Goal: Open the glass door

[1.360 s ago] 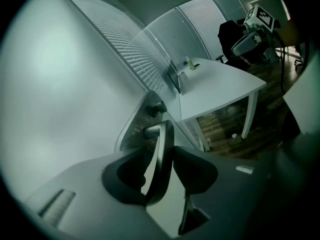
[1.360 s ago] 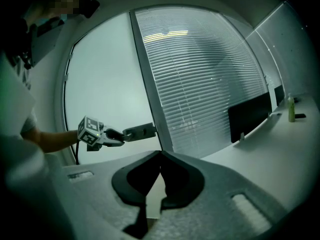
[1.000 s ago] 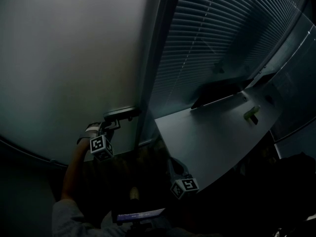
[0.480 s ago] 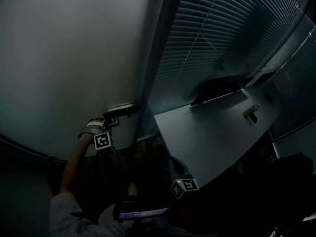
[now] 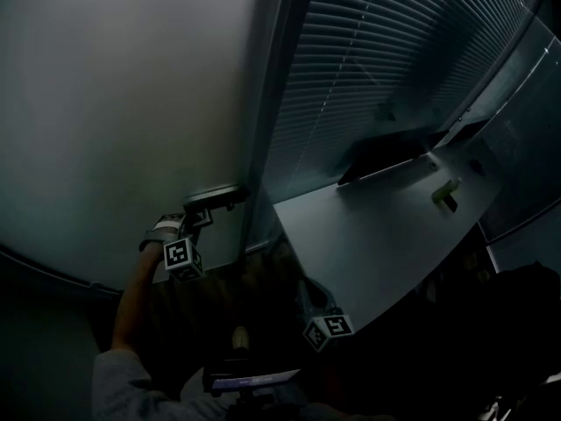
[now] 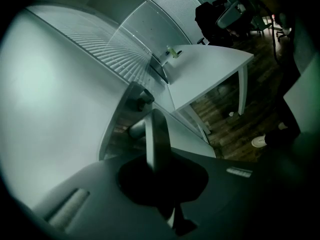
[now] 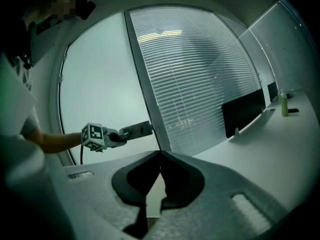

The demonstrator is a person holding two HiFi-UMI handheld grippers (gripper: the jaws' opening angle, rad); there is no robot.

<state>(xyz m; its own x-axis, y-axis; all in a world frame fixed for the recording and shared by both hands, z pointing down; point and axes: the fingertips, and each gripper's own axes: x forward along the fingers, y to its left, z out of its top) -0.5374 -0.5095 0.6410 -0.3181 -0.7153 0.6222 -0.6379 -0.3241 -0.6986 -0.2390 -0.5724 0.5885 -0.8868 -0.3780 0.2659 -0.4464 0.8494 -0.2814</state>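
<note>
In a dim office, my left tool [image 5: 198, 218] has just clamped onto the lever handle [image 6: 156, 134] of the frosted glass door [image 5: 131, 103]. A moment earlier its jaws stood wide beside the lever; they are now drawn fully together on it. Seen along the jaws, the handle's flat bar rises straight out of the dark throat between them. The hand itself has barely shifted in that time, so the only real change is the grip.

The door fills the left of the scene, a pale pane hung against a dark upright frame [image 5: 263, 147]. Slatted blinds [image 5: 377, 60] run on to the right of the frame. The handle sits low on the door's right edge, just beside the frame, and the pane looks to lie flush against the frame still, so I judge the door unopened.

My right tool [image 7: 160, 156] hangs back lower down, near the front corner of the white counter [image 5: 368, 235] and well apart from the door. Its jaws are pressed together with nothing between them. From its camera I can watch the left tool at the lever.

With the grip made, the approach is done and the working part of the job can start. I expect to turn the lever down and then swing the pane. The bar is smooth, so I reckon the jaws could slide along it once I load it.
</note>
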